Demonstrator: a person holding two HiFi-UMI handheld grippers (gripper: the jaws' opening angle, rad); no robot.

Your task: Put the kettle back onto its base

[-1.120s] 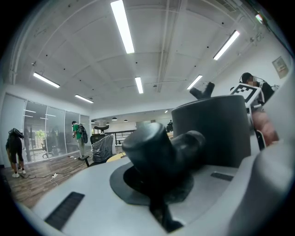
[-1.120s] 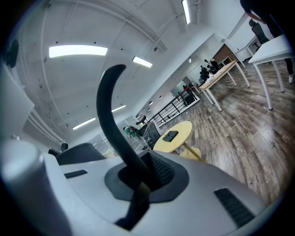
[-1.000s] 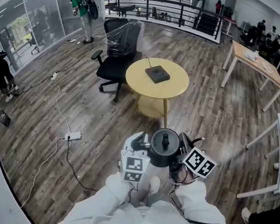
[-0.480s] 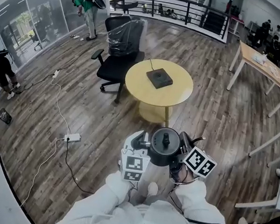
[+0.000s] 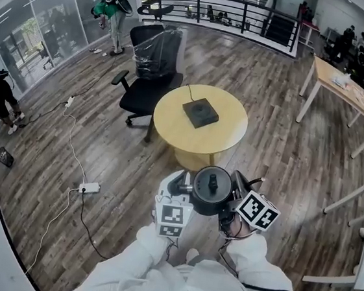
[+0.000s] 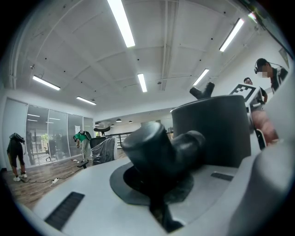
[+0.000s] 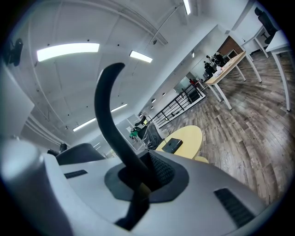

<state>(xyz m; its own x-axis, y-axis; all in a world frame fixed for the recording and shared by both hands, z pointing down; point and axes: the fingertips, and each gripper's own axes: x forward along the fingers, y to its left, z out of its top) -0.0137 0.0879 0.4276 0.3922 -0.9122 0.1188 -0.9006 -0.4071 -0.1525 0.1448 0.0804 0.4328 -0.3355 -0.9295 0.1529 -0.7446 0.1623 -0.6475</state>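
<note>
The kettle (image 5: 211,190) is between my left gripper (image 5: 180,187) and my right gripper (image 5: 236,188). Ahead of both stands the round table (image 5: 172,117), with the base (image 5: 201,113) on it. The office chair (image 5: 147,79) is behind that table, ahead-left of my left gripper. A power strip (image 5: 89,188) lies on the floor (image 5: 103,146) to its left. A long table (image 5: 357,101) stands well ahead-right of my right gripper.

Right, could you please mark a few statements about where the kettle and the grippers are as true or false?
1. The kettle sits on its base. False: both grippers hold it in the air, and the base is bare.
2. The base lies on the round yellow table. True.
3. The right gripper is shut on the kettle's handle. True.
4. The left gripper is open and empty. False: it is shut on the spout.
</note>
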